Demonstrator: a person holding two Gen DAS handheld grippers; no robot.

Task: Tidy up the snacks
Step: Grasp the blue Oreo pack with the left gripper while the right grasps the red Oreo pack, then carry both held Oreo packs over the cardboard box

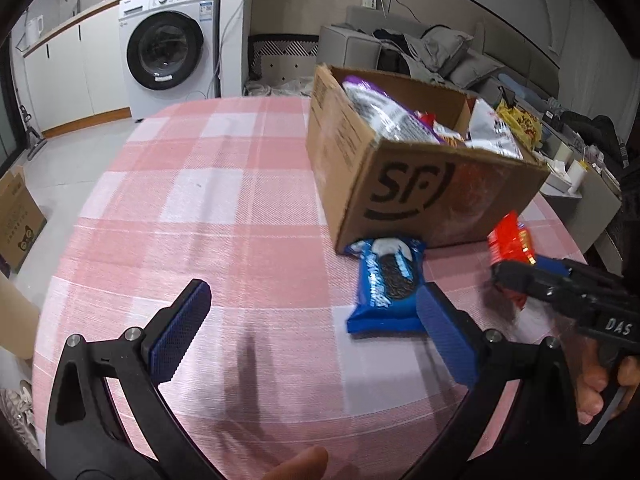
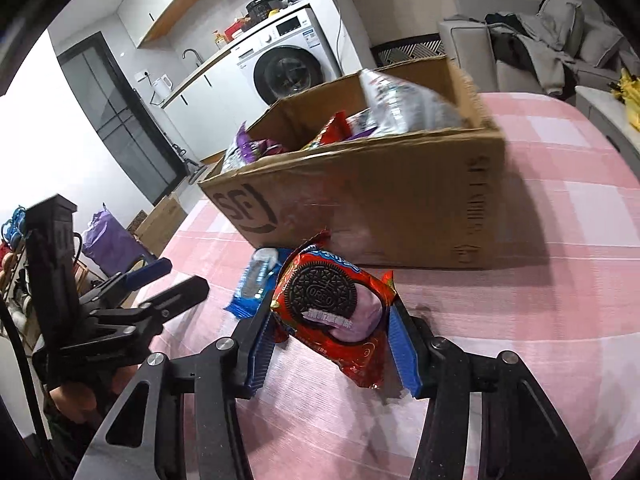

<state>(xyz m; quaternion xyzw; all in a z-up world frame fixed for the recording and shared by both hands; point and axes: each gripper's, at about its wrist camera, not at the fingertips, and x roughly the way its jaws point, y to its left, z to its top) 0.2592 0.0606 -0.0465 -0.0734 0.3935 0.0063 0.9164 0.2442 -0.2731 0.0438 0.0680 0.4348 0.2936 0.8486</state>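
Observation:
A cardboard box [image 1: 404, 196] marked SF holds several snack packs and stands on the pink checked tablecloth [image 1: 200, 208]; it also shows in the right wrist view [image 2: 400, 200]. A blue Oreo pack [image 1: 386, 280] lies flat in front of the box, also seen in the right wrist view [image 2: 256, 280]. My left gripper [image 1: 312, 312] is open and empty, its right pad next to the blue pack. My right gripper [image 2: 332, 332] is shut on a red Oreo pack [image 2: 332, 308] and holds it above the cloth; the red pack also shows in the left wrist view [image 1: 512, 244].
A washing machine [image 1: 168, 44] and white cabinets stand behind the table. A grey sofa [image 1: 440, 52] with clothes is at the back right. A second cardboard box [image 1: 16, 220] sits on the floor at the left.

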